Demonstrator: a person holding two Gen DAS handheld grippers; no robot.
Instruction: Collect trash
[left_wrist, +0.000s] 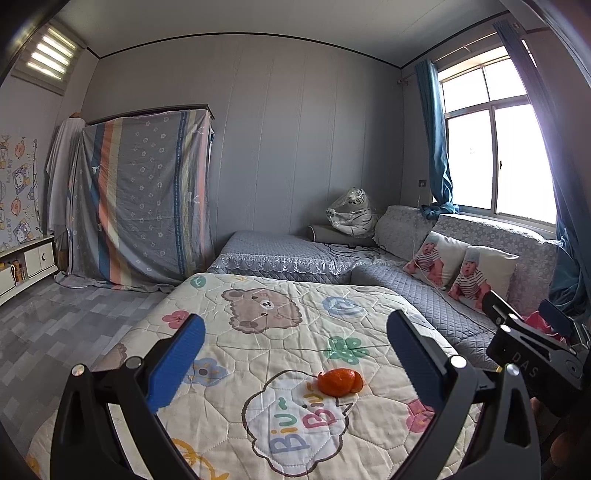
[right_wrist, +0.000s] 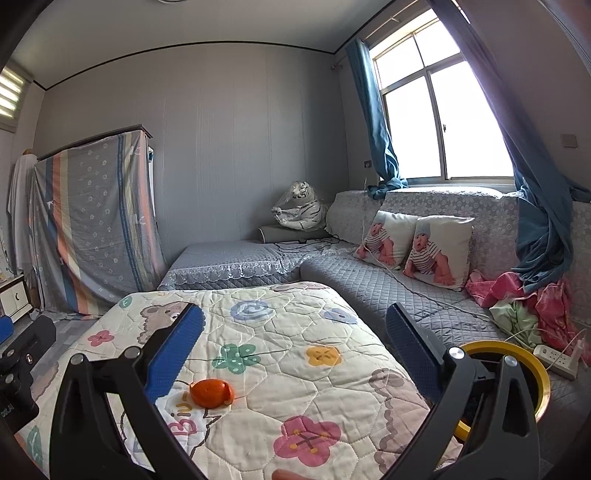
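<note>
While both tools gape, orange peel (left_wrist: 340, 382) lies on quilt (left_wrist: 258, 354)

Grey walls (left_wrist: 280, 129), bright window (right_wrist: 443, 122), grey sofa (right_wrist: 388, 291)

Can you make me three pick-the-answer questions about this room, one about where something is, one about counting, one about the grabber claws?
1. Where is the orange peel?
A. on the cartoon quilt
B. on the floor
C. in the yellow-rimmed bin

2. How many baby-picture pillows lean on the sofa?
A. one
B. two
C. four

3. How are the left gripper and the right gripper?
A. both open
B. both shut
C. one gripping the peel

Answers: 1 A, the peel lies on the quilt by the speech bubble. 2 B, two pillows sit side by side. 3 A, blue fingers stand wide apart with nothing between them.
</note>
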